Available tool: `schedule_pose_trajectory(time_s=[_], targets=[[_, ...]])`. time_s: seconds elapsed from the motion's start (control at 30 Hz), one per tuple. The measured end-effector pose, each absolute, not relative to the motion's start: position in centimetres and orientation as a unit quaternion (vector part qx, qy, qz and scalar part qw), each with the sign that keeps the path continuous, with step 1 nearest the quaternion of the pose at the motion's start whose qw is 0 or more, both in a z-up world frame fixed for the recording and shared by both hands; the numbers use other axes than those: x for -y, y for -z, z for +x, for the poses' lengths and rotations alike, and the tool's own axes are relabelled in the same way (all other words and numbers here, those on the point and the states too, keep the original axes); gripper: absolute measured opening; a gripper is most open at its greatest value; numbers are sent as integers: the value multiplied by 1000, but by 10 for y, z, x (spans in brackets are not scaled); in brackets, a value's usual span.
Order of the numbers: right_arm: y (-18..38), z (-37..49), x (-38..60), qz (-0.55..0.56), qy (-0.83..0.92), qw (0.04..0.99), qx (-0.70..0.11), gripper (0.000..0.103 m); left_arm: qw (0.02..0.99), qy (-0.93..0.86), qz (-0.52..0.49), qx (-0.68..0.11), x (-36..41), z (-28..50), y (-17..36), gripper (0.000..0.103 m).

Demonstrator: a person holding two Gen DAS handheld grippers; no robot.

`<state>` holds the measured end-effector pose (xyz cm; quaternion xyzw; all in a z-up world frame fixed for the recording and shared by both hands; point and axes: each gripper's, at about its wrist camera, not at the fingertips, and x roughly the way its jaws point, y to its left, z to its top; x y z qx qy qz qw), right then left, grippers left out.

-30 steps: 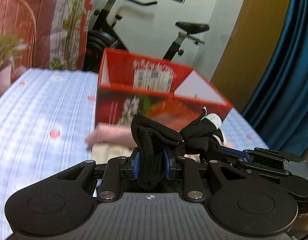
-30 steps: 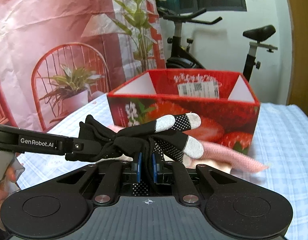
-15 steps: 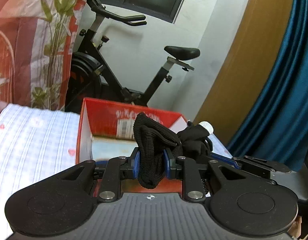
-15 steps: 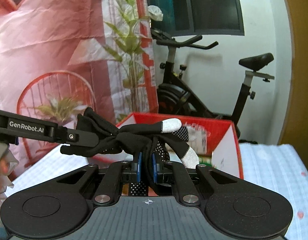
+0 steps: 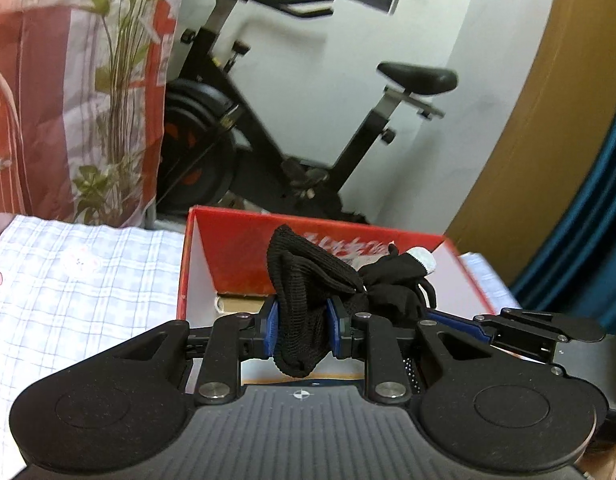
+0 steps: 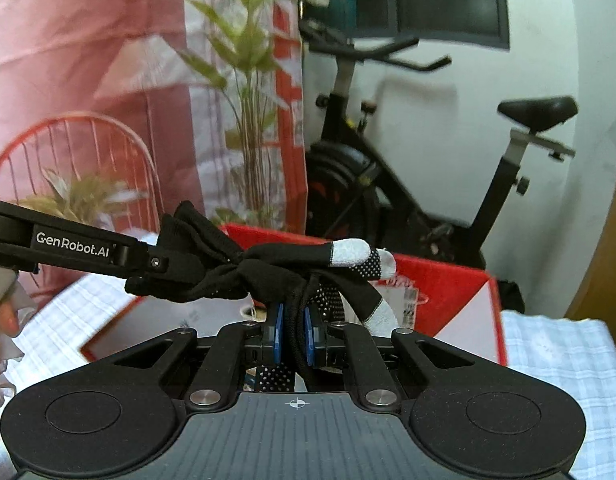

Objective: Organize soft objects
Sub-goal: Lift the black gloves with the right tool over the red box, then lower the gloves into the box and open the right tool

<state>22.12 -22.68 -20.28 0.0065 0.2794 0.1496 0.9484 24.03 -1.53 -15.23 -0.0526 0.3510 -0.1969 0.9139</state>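
Black knit gloves [image 5: 308, 300] hang stretched between the left claw [image 5: 300, 330] and right claw [image 6: 293, 338], both clamped on them, above the open red box [image 5: 235, 256] just ahead.

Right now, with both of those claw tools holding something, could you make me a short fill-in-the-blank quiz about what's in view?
1. Both grippers are shut on black ____.
2. The gloves hang above an open ____ box.
3. Their fingertips are ____, unlike the rest.
4. Behind the box stands an exercise ____.

Missing words: gloves; red; white; bike
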Motion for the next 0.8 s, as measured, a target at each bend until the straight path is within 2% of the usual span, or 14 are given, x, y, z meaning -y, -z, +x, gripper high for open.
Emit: schedule_pose_trajectory(time_s=[0.13, 0.2, 0.3, 0.33, 0.37, 0.8], targets=[[220, 241, 225, 18, -143, 938, -316, 10, 910, 192, -40, -364, 19, 252, 163, 28], [227, 246, 227, 30, -136, 934, -330, 10, 910, 191, -35, -366, 20, 255, 166, 36], [234, 251, 233, 48, -115, 929, -348, 13, 915, 181, -19, -359, 23, 254, 165, 58], [237, 251, 234, 47, -107, 929, -351, 17, 919, 177, -9, -353, 24, 251, 164, 68], [238, 251, 234, 43, -101, 930, -352, 22, 922, 172, 3, -346, 24, 247, 163, 70], [214, 204, 252, 18, -71, 942, -327, 33, 928, 177, 6, -328, 7, 204, 134, 70]])
